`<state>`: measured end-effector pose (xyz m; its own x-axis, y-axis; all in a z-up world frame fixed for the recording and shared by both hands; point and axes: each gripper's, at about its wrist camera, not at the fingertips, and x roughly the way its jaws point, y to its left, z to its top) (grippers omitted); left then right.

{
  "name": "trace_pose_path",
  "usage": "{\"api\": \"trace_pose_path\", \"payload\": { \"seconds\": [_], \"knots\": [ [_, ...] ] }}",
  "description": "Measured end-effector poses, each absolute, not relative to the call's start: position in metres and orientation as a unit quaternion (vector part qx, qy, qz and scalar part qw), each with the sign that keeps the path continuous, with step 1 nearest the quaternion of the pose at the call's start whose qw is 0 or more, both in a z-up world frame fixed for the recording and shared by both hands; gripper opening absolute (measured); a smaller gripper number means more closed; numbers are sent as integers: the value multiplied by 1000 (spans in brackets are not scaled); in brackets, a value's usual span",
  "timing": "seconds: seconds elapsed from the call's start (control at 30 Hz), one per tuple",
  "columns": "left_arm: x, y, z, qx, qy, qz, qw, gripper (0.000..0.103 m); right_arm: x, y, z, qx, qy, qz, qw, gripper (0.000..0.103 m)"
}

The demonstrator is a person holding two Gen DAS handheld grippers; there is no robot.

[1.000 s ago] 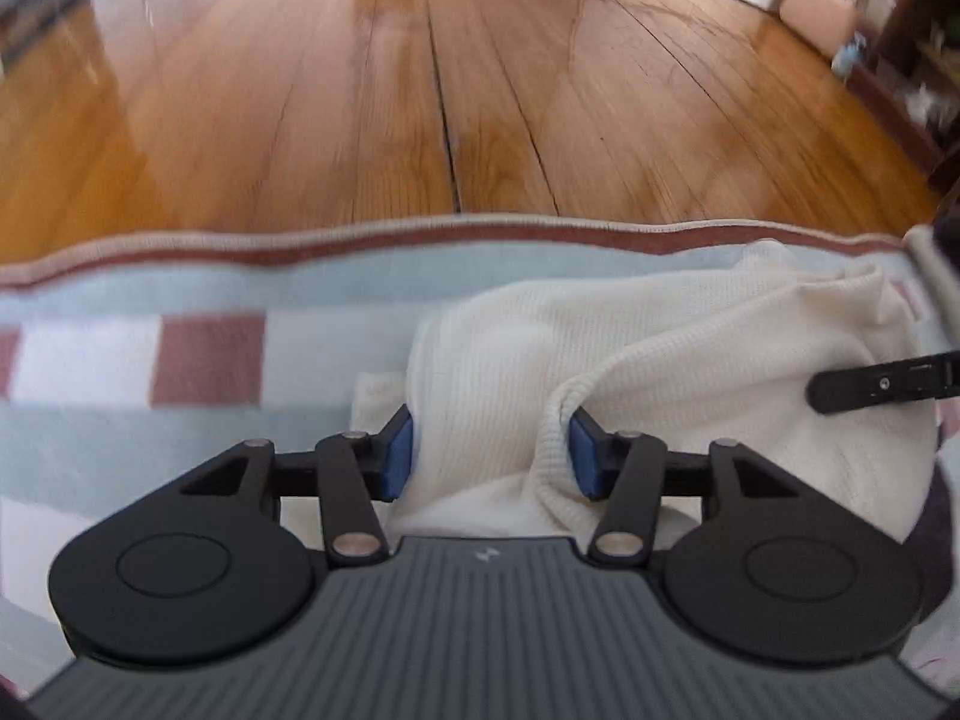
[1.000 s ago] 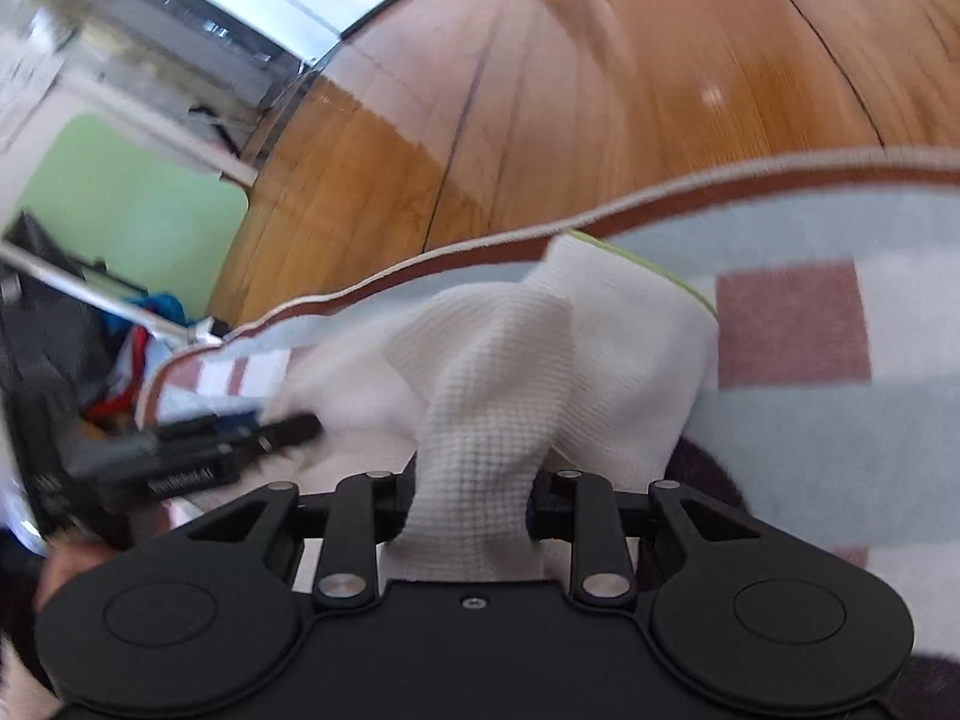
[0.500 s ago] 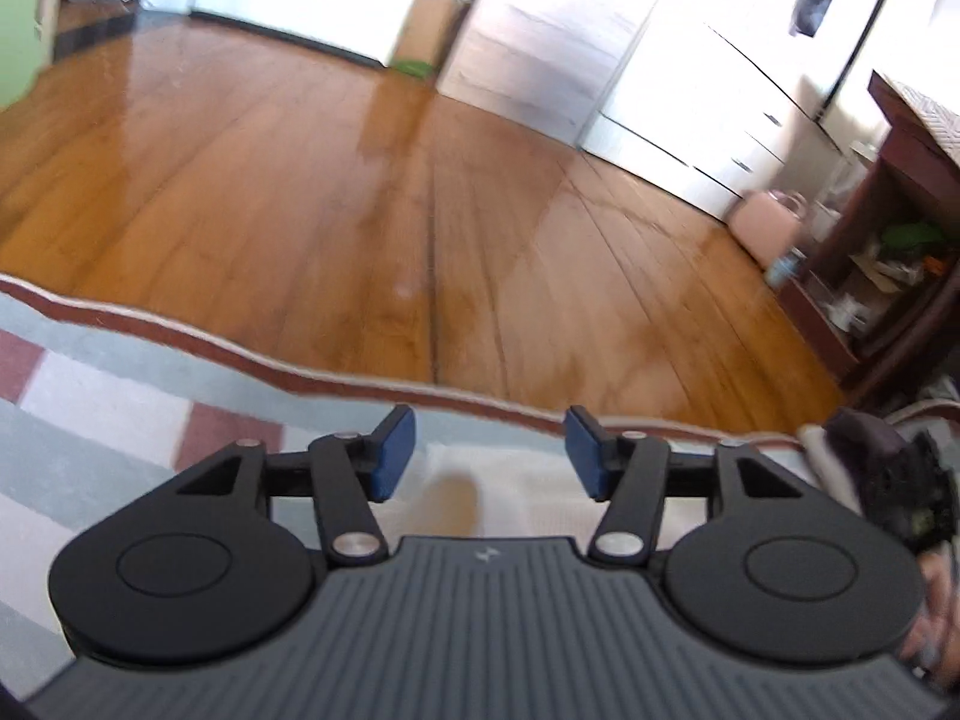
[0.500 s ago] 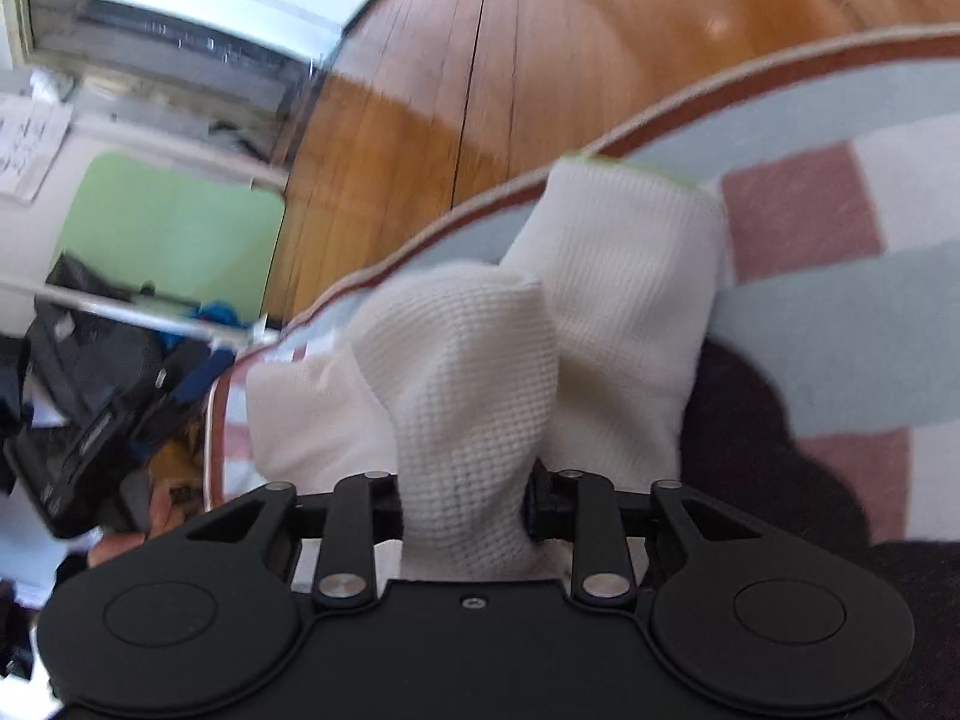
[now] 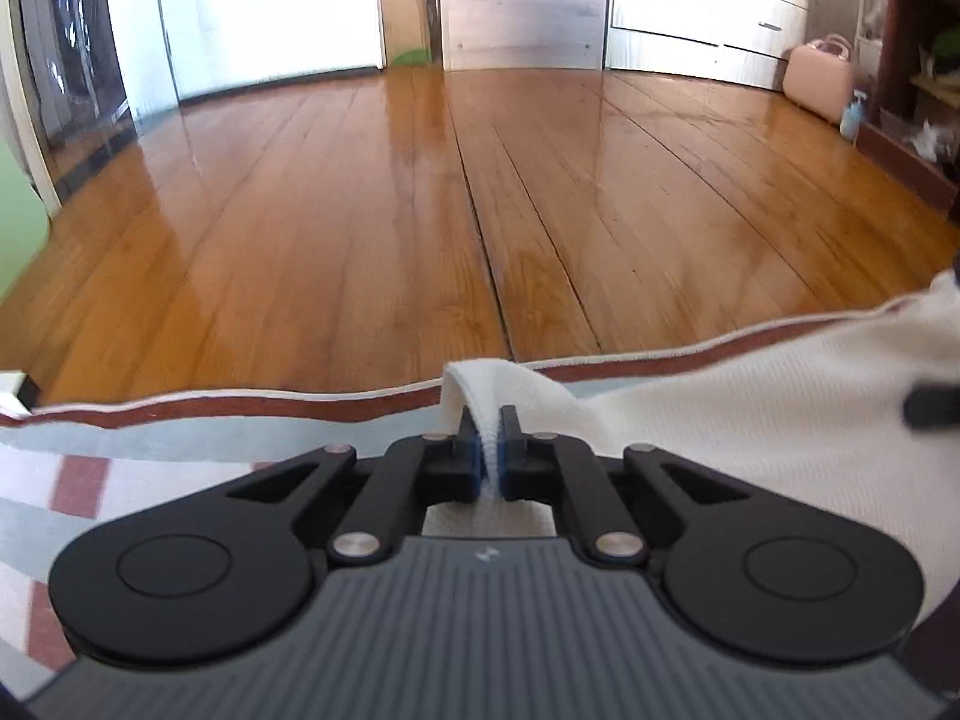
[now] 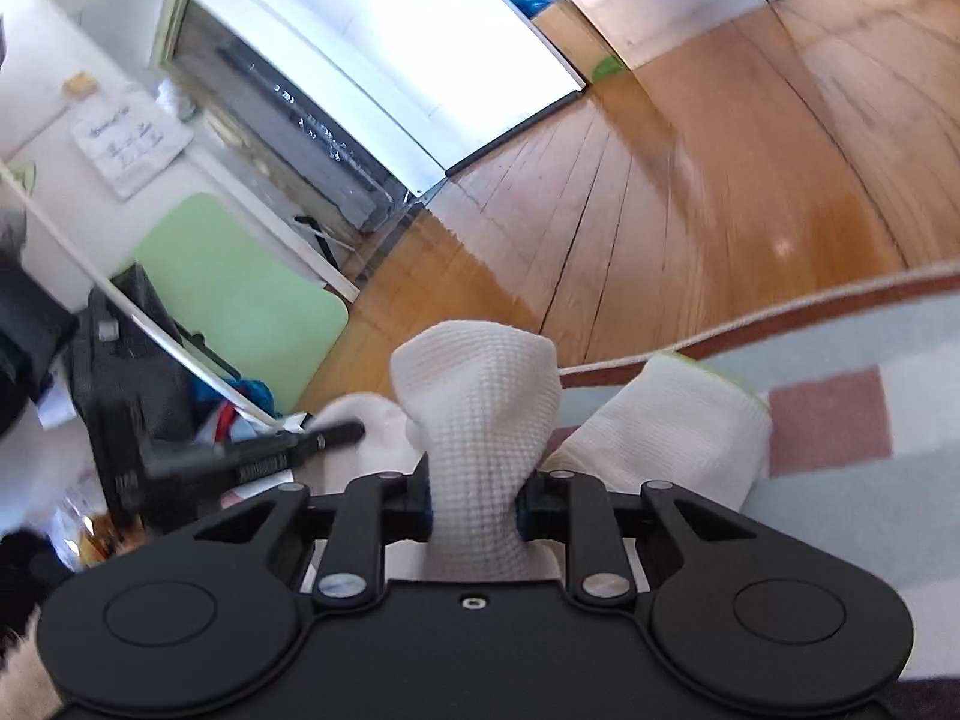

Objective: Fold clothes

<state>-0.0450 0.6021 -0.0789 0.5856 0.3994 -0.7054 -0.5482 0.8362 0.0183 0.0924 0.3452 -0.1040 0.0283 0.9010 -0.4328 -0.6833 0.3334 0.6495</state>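
Note:
A cream knitted garment (image 5: 720, 420) lies on a striped blanket (image 5: 180, 438) in the left wrist view, spreading to the right. My left gripper (image 5: 491, 450) is shut on a thin edge of it, which loops up just ahead of the blue pads. In the right wrist view my right gripper (image 6: 474, 504) is shut on a thick bunched fold of the same cream garment (image 6: 480, 396), which stands up above the fingers. More of the cloth lies flat to the right. The other gripper's black tip (image 6: 336, 435) shows at the left.
The blanket's brown-edged border (image 5: 240, 405) ends at a glossy wooden floor (image 5: 480, 210). White cabinets and a pink case (image 5: 819, 75) stand far off. In the right wrist view dark bags and clutter (image 6: 138, 372) sit at the left by a green panel (image 6: 240, 300).
My left gripper was open, rose off the garment, and has now shut on its edge. My right gripper kept its hold and tilted upward, showing more of the room.

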Motion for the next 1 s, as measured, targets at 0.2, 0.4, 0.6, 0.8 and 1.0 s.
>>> {"api": "trace_pose_path", "payload": {
  "seconds": [0.2,0.4,0.6,0.8,1.0],
  "knots": [
    [-12,615,-125,-39,451,344,823,4,111,364,-131,57,475,448,755,39],
    [-56,648,-83,-188,366,325,851,6,88,357,-95,19,411,397,820,54],
    [-70,612,-83,-232,405,193,863,58,47,343,-57,-68,320,508,797,54],
    [-43,568,-99,-105,465,192,858,55,2,369,-70,-200,287,584,733,54],
    [-19,566,-112,-47,466,228,853,36,23,380,-91,-200,294,553,753,55]
  ]
}}
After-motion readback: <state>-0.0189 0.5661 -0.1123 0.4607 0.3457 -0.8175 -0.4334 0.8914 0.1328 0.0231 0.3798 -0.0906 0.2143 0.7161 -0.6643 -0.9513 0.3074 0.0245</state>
